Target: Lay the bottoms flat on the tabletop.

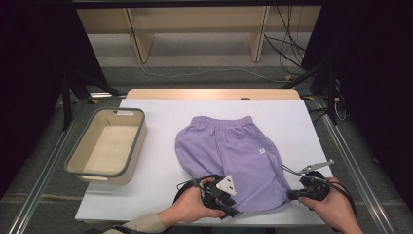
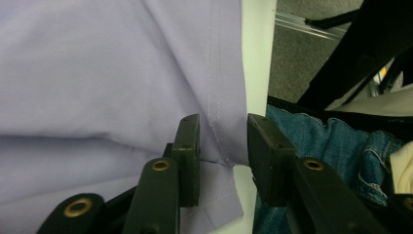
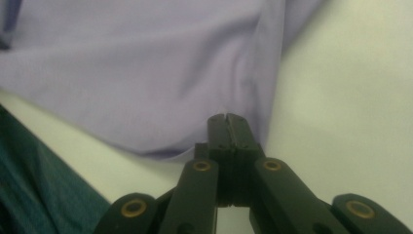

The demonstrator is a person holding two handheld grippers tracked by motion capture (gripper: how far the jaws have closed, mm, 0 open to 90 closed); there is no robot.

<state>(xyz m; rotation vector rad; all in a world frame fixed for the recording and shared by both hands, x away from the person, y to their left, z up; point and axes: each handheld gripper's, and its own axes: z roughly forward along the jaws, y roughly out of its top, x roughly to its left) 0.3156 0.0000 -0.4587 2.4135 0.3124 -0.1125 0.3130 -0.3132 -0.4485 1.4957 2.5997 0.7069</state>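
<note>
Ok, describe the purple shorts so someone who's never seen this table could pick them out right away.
On the white-covered table, look right of the beige bin toward the near edge. The shorts lie flat there, waistband away from the person. They are the one lilac cloth item, with a small white logo on one leg.

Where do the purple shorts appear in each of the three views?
High view: the purple shorts lie in the middle of the white table, waistband away from the person.
Left gripper view: they cover the left and middle, hem between the left claw jaws.
Right gripper view: they cover the top and left, edge at the closed right claw.
Shared landmark: the white table.
</note>
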